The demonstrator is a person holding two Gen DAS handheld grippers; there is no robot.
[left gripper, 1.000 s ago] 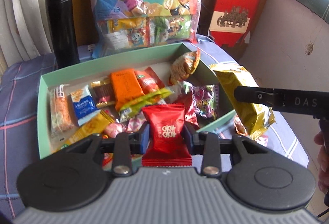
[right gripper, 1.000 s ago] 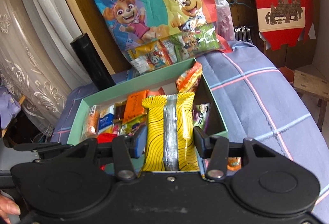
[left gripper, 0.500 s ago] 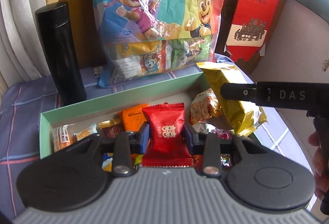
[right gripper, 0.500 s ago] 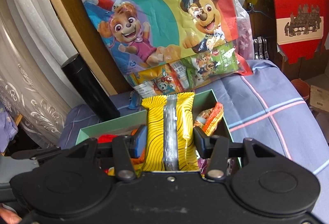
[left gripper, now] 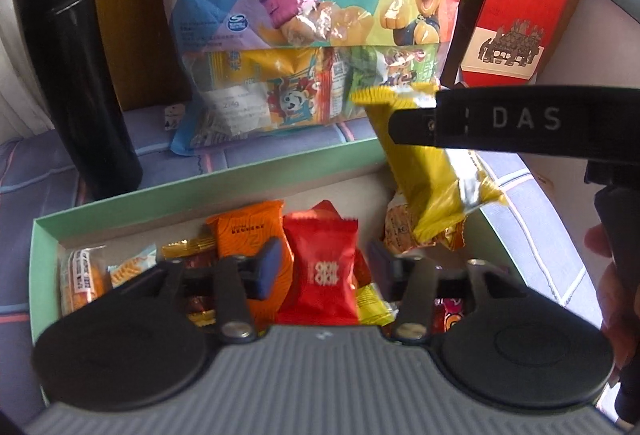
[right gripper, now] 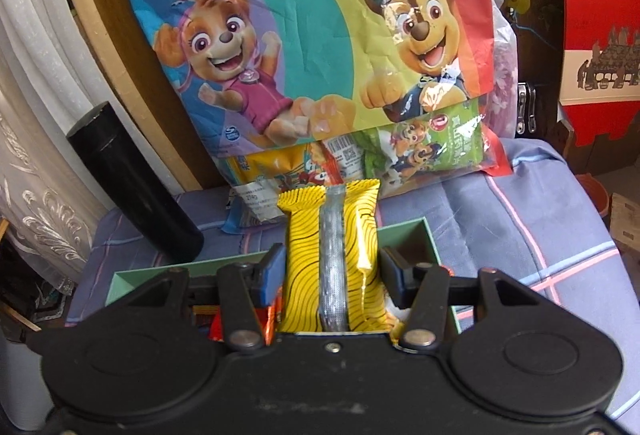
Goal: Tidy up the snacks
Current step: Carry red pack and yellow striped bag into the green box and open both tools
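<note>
A pale green box point(left gripper: 200, 187) holds several wrapped snacks. My left gripper point(left gripper: 320, 267) is open above it; a blurred red snack packet point(left gripper: 322, 267) sits loose between the spread fingers, clear of both pads. My right gripper point(right gripper: 332, 271) is shut on a yellow snack packet point(right gripper: 332, 255) with black lines and holds it over the box's right end point(right gripper: 424, 235). That packet point(left gripper: 428, 175) and the right gripper's finger also show in the left wrist view.
A large cartoon-dog snack bag point(left gripper: 304, 27) leans behind the box. A black flask point(left gripper: 76, 95) stands at the back left. A red gift box point(left gripper: 520, 15) stands at the back right. A blue checked cloth point(right gripper: 520, 227) covers the surface.
My left gripper has opened and the red packet is loose between its fingers. Both grippers moved forward over the box. The right gripper still holds the yellow packet.
</note>
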